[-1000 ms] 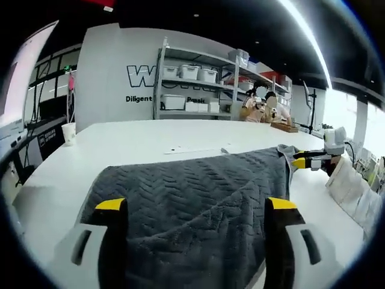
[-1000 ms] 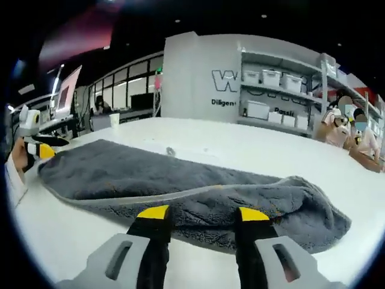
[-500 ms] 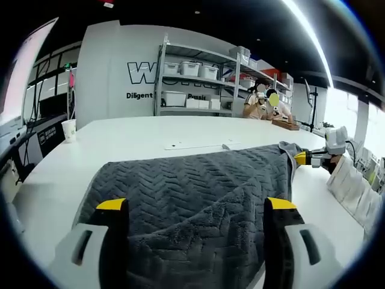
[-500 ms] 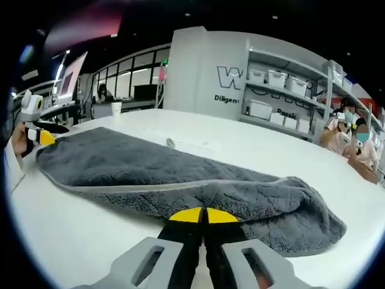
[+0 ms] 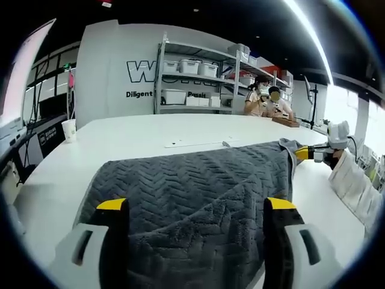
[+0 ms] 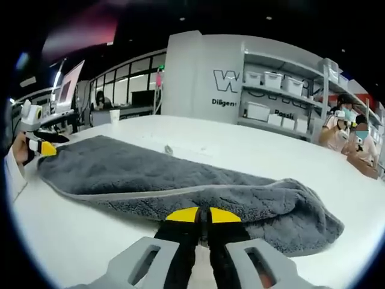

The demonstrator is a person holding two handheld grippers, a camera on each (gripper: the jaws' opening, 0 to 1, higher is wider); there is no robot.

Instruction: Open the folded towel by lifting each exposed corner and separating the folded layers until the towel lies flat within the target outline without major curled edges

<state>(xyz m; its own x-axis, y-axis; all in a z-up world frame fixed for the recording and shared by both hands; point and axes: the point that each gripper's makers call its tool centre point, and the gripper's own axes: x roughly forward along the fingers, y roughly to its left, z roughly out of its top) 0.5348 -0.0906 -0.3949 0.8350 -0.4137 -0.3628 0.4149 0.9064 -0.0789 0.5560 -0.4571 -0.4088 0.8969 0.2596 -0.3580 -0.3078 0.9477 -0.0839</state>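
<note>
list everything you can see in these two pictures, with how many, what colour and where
towel: one, dark grey, folded, lying on the table
table: one, white, under the towel
paper cup: one, white, far left table edge
shelf rack: one, grey metal, against the back wall
storage bins: several, white, on the shelves
people: two, seated far right at the back
left gripper: one, grey with yellow-tipped fingers, open over the towel's near end
right gripper: one, same colours, fingers together at the towel's edge

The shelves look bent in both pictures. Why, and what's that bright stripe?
Left gripper view: the fisheye lens bows the shelves, and the stripe is a ceiling light glaring white. Right gripper view: the shelves lean too, and the towel stays sharp.
</note>
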